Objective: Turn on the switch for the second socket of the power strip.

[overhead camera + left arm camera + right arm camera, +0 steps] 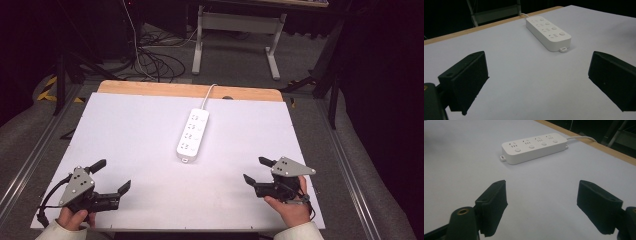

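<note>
Step judged as pre-approach: nothing is gripped, no contact made. The left gripper (111, 176) is held low over the near left corner of the white table (125, 130), jaws spread wide, nothing between them. The right gripper (256, 170) is held near the near right edge, jaws likewise wide apart and empty.

The power strip (193, 134) is lying flat ahead of both tools, well apart from each. In the left gripper view the strip (547, 32) is seen ahead and right of the jaw gap; in the right gripper view it (534, 147) is seen ahead and slightly left of the gap, long side across the view. Its cable (207, 96) is run off the far table edge.

Next move, as judged: one gripper has to be carried forward and inward to the strip, jaws kept open until the body or a switch button is reached.

Pose: the left hand (75, 218) and right hand (290, 207) are wrapped round the gripper handles from the near edge, forearms low, both tools angled inward toward the strip.
</note>
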Action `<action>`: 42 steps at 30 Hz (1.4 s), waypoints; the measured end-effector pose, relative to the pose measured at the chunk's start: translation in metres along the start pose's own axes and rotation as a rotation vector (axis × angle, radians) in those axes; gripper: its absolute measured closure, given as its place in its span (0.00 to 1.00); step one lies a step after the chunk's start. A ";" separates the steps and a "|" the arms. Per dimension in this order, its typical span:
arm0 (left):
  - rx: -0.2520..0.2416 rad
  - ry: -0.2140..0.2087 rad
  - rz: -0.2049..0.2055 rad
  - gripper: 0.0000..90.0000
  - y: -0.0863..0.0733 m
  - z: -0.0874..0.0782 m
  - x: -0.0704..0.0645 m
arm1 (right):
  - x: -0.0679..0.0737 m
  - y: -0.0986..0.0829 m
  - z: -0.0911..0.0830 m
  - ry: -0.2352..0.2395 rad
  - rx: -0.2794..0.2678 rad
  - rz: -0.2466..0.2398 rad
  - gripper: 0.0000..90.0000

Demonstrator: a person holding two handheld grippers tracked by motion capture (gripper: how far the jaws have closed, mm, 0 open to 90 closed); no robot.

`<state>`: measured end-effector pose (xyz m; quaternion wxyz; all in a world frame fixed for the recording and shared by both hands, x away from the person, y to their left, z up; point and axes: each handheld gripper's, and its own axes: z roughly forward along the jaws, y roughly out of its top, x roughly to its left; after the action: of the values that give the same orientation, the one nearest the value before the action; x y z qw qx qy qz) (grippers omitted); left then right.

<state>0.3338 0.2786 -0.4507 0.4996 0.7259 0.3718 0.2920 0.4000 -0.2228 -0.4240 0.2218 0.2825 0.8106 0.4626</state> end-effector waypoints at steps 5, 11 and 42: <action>-0.001 0.000 -0.002 0.04 0.000 0.000 0.000 | -0.003 0.012 0.003 0.008 0.018 -0.002 0.30; -0.002 0.000 -0.005 0.04 0.000 0.000 0.000 | -0.005 0.027 0.007 0.032 0.022 -0.009 0.32; 0.003 0.022 -0.013 0.04 -0.003 -0.007 0.000 | -0.019 0.090 0.060 0.105 0.062 -0.068 0.63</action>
<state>0.3275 0.2832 -0.4512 0.4962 0.7211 0.3823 0.2962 0.4747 -0.1607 -0.3718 0.1857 0.2367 0.8441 0.4438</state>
